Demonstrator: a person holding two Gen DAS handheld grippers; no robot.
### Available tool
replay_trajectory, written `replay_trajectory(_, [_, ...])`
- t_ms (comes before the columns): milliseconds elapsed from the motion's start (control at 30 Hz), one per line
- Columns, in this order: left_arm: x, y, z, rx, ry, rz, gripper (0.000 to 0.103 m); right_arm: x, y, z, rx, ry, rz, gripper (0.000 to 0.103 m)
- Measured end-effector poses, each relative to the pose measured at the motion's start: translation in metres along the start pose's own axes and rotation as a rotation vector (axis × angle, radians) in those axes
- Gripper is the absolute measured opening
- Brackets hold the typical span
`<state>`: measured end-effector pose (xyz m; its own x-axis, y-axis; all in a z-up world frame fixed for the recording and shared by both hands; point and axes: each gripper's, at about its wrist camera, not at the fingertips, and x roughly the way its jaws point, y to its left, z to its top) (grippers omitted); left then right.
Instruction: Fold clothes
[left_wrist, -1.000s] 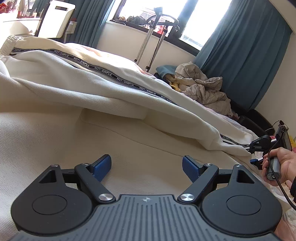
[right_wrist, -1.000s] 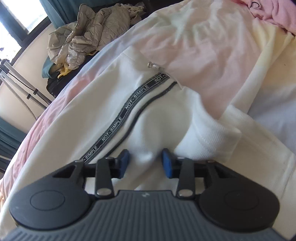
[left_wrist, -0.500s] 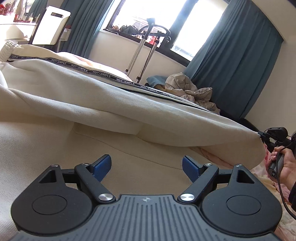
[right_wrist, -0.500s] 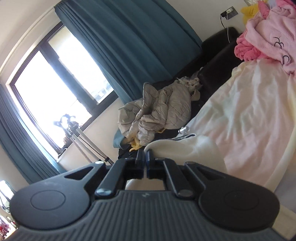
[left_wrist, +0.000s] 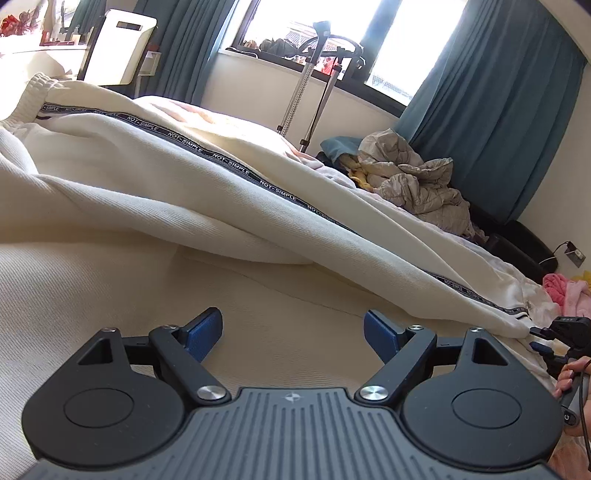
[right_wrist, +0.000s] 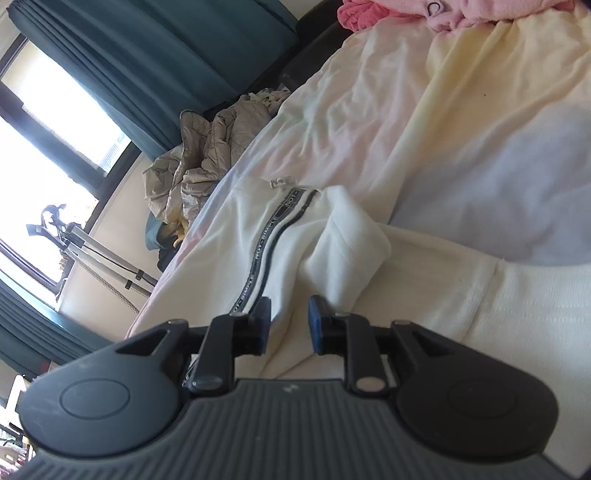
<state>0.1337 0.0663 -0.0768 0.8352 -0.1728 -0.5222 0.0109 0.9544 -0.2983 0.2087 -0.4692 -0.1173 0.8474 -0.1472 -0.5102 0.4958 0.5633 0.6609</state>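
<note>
White trousers (left_wrist: 155, 192) with a black "NOT-SIMPLE" side stripe (left_wrist: 236, 168) lie stretched across the bed, one leg over cream fabric. My left gripper (left_wrist: 293, 328) is open and empty, low over the cream fabric in front of the trousers. My right gripper (right_wrist: 289, 321) is open by a small gap at the trouser leg's hem end (right_wrist: 343, 243), with white cloth lying between and below the pads; it does not pinch the cloth. In the left wrist view the right gripper (left_wrist: 554, 338) shows at the far right, at the leg's tip.
A crumpled beige quilted jacket (left_wrist: 413, 184) lies beside the bed under teal curtains (left_wrist: 491, 110). Pink clothes (right_wrist: 417, 14) lie at the bed's far end. A metal stand (left_wrist: 306, 85) is by the window. A white chair (left_wrist: 118, 48) stands at the back left.
My right gripper was shut on the leg's hem and held it lifted half a second ago; now the leg lies back down on the bed and the jaws have opened. The left gripper stayed put.
</note>
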Motion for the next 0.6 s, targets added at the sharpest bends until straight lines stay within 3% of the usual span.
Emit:
replay_trajectory(67, [-0.009, 0.000, 0.000, 0.014, -0.013, 0.001, 0.086, -0.015, 0.008, -0.012, -0.091, 0.002, -0.013, 0.026])
replay_trajectory(100, [-0.013, -0.001, 0.000, 0.029, -0.020, 0.002, 0.086, -0.023, 0.012, -0.017, -0.145, 0.004, -0.019, 0.032])
replay_trajectory(200, [-0.026, -0.009, -0.001, 0.100, -0.039, 0.027, 0.086, -0.049, 0.029, -0.034, -0.317, 0.024, 0.008, 0.033])
replay_trajectory(600, [-0.085, -0.026, -0.002, 0.292, -0.096, 0.090, 0.086, -0.169, 0.085, -0.090, -0.720, 0.131, 0.224, 0.040])
